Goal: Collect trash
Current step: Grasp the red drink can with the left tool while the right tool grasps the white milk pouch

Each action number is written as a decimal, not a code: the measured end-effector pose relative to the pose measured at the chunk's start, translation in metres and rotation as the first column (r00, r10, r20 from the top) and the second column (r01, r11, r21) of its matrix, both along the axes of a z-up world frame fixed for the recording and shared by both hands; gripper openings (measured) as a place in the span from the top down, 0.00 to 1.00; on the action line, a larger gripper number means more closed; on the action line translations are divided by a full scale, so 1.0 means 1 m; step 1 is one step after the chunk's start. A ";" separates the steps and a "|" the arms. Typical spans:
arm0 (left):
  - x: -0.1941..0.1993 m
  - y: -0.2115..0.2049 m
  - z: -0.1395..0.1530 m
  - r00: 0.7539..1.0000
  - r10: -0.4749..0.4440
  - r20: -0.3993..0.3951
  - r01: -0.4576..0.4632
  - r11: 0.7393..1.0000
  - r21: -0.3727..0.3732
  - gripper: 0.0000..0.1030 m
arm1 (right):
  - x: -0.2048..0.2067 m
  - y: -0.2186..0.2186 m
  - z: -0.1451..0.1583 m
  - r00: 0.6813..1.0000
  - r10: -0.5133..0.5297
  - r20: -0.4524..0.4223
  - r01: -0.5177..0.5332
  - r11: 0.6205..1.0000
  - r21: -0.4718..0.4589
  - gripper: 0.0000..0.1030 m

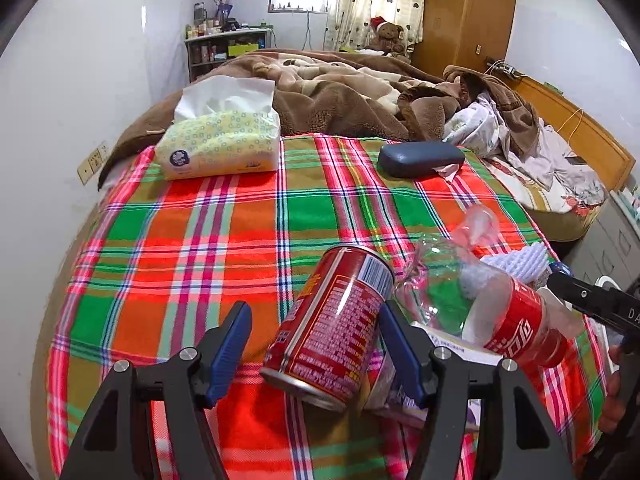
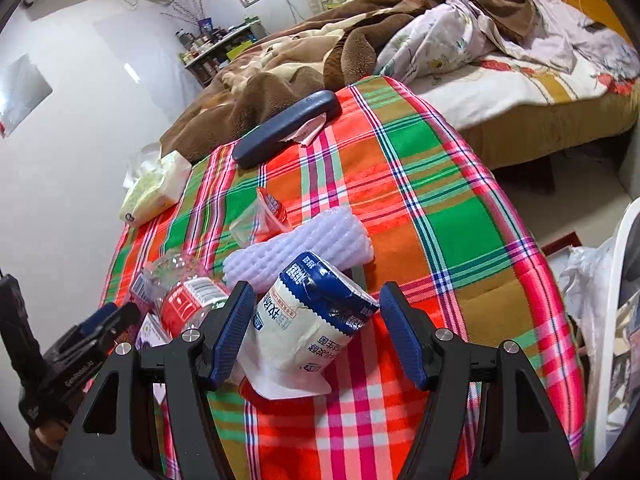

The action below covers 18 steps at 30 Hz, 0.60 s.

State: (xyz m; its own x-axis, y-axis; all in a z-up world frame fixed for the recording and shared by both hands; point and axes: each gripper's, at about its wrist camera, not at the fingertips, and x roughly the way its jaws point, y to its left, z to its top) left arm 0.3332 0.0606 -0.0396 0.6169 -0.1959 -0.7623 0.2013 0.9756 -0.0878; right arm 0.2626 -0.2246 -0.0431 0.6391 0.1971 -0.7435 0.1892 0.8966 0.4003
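Trash on the plaid cloth (image 1: 224, 248), both grippers spread.
One red can (image 1: 334, 326) sits between the left gripper (image 1: 316, 354) pads, unpinched; one milk pouch (image 2: 316, 320) between the right gripper (image 2: 318, 332) pads; one cola bottle (image 1: 516, 320) beside them.

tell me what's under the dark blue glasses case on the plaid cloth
A crumpled pinkish-white tissue pokes out from under the glasses case, which lies on the plaid cloth. How far the tissue runs beneath it, or whether anything else is there, is covered by the case.

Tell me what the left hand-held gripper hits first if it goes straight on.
Most likely the red can, lying tilted between the open fingers of the left hand-held gripper; its right side already seems near the right pad, though depth is unclear.
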 end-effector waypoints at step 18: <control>0.020 -0.006 -0.016 0.999 -0.008 -0.053 0.009 1.000 0.002 0.36 | 0.019 0.002 -0.012 0.996 -0.008 -0.086 0.018 0.993 0.115 0.35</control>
